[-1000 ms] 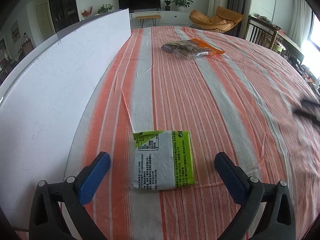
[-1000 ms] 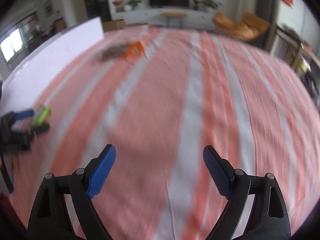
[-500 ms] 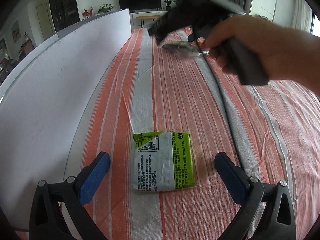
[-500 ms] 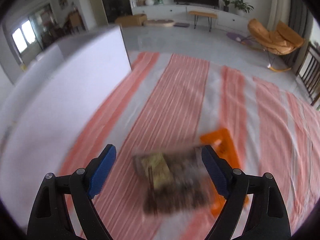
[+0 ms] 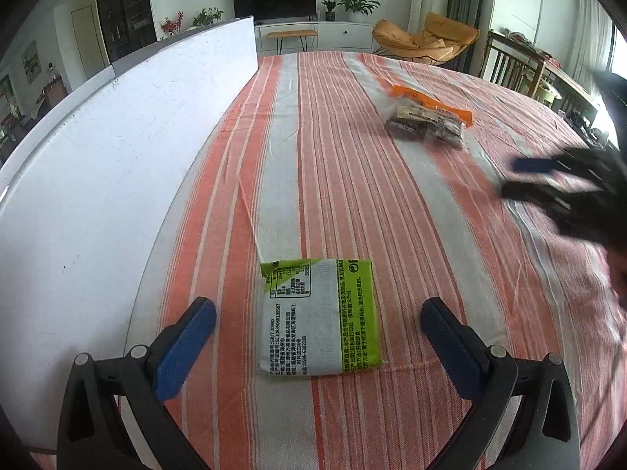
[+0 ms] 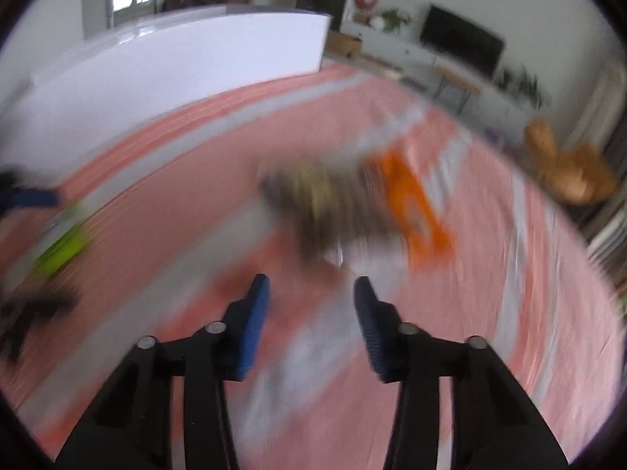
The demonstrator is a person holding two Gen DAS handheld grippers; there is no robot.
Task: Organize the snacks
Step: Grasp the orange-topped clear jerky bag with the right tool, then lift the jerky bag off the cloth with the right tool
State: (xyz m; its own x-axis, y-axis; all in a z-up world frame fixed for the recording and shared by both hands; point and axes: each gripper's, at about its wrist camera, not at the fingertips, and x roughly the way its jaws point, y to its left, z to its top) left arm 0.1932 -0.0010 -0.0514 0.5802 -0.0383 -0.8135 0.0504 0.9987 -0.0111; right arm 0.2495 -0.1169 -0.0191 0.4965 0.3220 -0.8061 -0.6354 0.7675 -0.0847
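A green and white snack packet (image 5: 319,317) lies flat on the striped cloth, print side up. My left gripper (image 5: 317,337) hovers over it, open, one blue pad on each side and neither touching. Farther off at the right lies a clear bag of brown snacks (image 5: 427,121) with an orange header. My right gripper (image 5: 548,180) is a blur just right of it. In the right wrist view the right gripper (image 6: 311,313) has its jaws narrow and closing. The clear bag (image 6: 325,203) lies just beyond the tips, and nothing shows plainly between the pads. The green packet (image 6: 58,250) is a smear at left.
A tall white board (image 5: 117,156) stands along the table's left side. The orange and grey striped cloth (image 5: 352,196) covers the round table. Wooden chairs (image 5: 509,66) stand past the right edge, and an orange lounge chair (image 5: 423,39) and a TV unit behind.
The right gripper swung in over the clear bag, then drew back right with its jaws narrowing. The bag now lies nearer, farther right and turned. Left gripper and green packet stayed still.
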